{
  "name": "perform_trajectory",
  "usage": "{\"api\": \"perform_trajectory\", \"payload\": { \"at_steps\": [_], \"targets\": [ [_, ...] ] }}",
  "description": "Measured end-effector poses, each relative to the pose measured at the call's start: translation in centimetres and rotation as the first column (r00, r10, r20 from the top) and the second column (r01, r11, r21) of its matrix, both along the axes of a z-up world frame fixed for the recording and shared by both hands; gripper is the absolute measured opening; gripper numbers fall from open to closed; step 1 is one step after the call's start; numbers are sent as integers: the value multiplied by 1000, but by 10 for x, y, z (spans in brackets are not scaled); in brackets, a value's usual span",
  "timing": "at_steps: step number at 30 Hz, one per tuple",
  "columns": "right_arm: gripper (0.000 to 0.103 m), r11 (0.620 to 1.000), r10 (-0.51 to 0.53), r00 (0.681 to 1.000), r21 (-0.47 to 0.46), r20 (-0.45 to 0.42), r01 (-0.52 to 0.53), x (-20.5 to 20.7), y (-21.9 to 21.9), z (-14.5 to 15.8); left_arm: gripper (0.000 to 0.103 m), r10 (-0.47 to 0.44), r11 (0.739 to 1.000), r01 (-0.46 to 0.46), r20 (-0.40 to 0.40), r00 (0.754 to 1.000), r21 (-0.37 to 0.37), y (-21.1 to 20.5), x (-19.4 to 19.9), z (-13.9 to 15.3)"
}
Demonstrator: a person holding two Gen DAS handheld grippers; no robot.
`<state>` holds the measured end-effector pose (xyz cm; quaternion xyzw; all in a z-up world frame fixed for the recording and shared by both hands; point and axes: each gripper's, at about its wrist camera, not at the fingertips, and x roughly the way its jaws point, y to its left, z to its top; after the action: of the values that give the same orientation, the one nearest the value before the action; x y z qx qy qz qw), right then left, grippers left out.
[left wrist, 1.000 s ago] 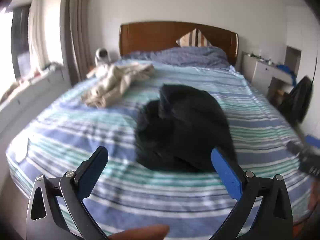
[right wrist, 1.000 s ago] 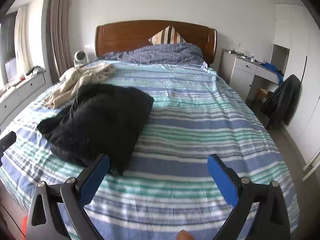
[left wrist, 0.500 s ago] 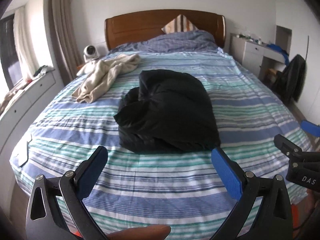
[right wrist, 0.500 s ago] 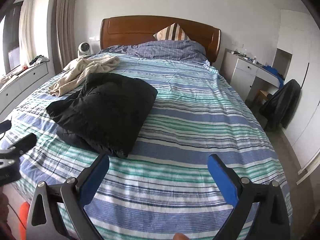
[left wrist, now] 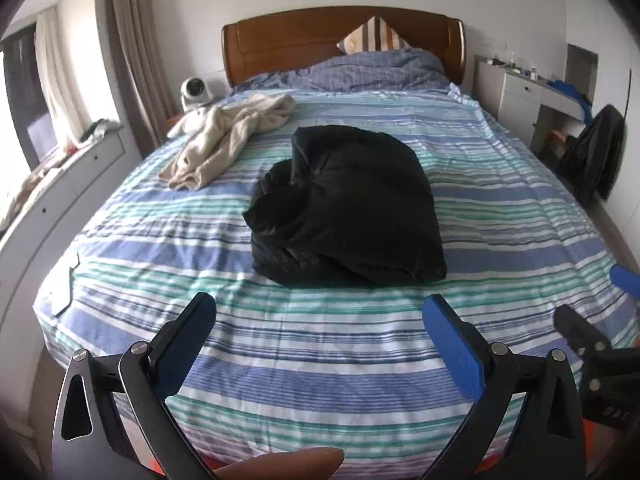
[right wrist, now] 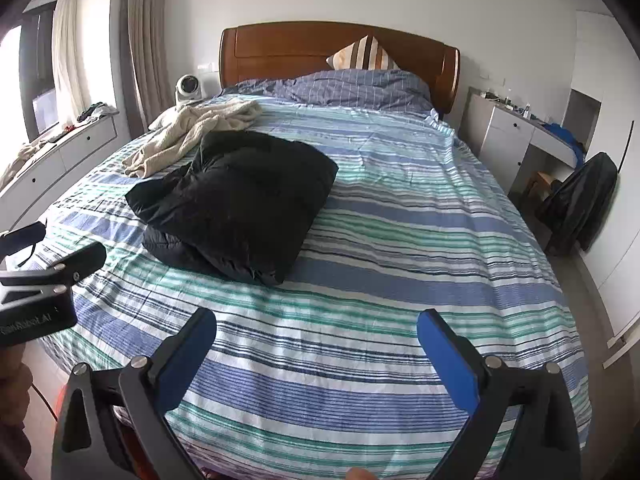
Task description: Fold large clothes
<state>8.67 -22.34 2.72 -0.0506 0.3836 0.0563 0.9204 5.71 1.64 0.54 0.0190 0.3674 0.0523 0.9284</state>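
Observation:
A black puffy jacket (left wrist: pixel 344 208) lies folded into a bundle in the middle of the striped bed (left wrist: pixel 320 360); it also shows in the right wrist view (right wrist: pixel 240 204), left of centre. A cream garment (left wrist: pixel 228 140) lies crumpled behind it at the far left, also seen in the right wrist view (right wrist: pixel 192 132). My left gripper (left wrist: pixel 320 332) is open and empty, held back over the foot of the bed. My right gripper (right wrist: pixel 316 344) is open and empty, also over the foot of the bed, to the right of the jacket.
A wooden headboard (left wrist: pixel 344 40) with a striped pillow (left wrist: pixel 372 38) and a blue duvet (left wrist: pixel 360 72) is at the far end. A white fan (left wrist: pixel 194 92) stands at the left. Drawers (left wrist: pixel 52 208) run along the left wall. A desk (right wrist: pixel 516 132) and a dark-draped chair (right wrist: pixel 580 200) stand at the right.
Both grippers have drawn back from the jacket toward the foot of the bed. The jacket lies still in its folded bundle.

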Motion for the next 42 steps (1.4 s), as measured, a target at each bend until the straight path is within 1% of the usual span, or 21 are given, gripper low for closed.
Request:
{"api": "perform_trajectory", "payload": {
  "at_steps": [4, 7, 10, 14, 19, 24, 33, 37, 42],
  "targets": [
    [102, 1000, 17, 1000, 5, -3, -17, -3, 8, 4, 103, 3, 1000, -3, 0, 1000, 27, 0, -5, -2],
    [102, 999, 36, 999, 3, 13, -36, -8, 14, 10, 103, 9, 1000, -9, -7, 1000, 16, 3, -7, -2],
    [102, 999, 31, 999, 21, 16, -31, -11, 15, 12, 103, 14, 1000, -14, -10, 1000, 12, 5, -7, -2],
    [102, 1000, 19, 1000, 10, 8, -19, -11, 16, 10, 103, 16, 1000, -16, -7, 1000, 19, 4, -12, -1],
    [102, 1000, 6, 1000, 24, -6, -6, -10, 13, 8, 102, 18, 999, -18, 1, 1000, 37, 2, -15, 0],
    [102, 1000, 11, 1000, 4, 2, -11, -12, 16, 10, 102, 23, 999, -23, -2, 1000, 27, 2, -14, 1],
    [102, 1000, 17, 1000, 9, 4, -17, -12, 18, 11, 102, 24, 999, -23, -7, 1000, 32, 2, -12, 0],
    [102, 1000, 14, 1000, -13, 0, -14, -11, 20, 11, 102, 23, 999, -23, -12, 1000, 38, 1, -11, -2],
    [102, 1000, 15, 1000, -11, 5, -15, -11, 20, 15, 102, 21, 999, -21, -5, 1000, 37, 1, -13, 2]
  ]
}}
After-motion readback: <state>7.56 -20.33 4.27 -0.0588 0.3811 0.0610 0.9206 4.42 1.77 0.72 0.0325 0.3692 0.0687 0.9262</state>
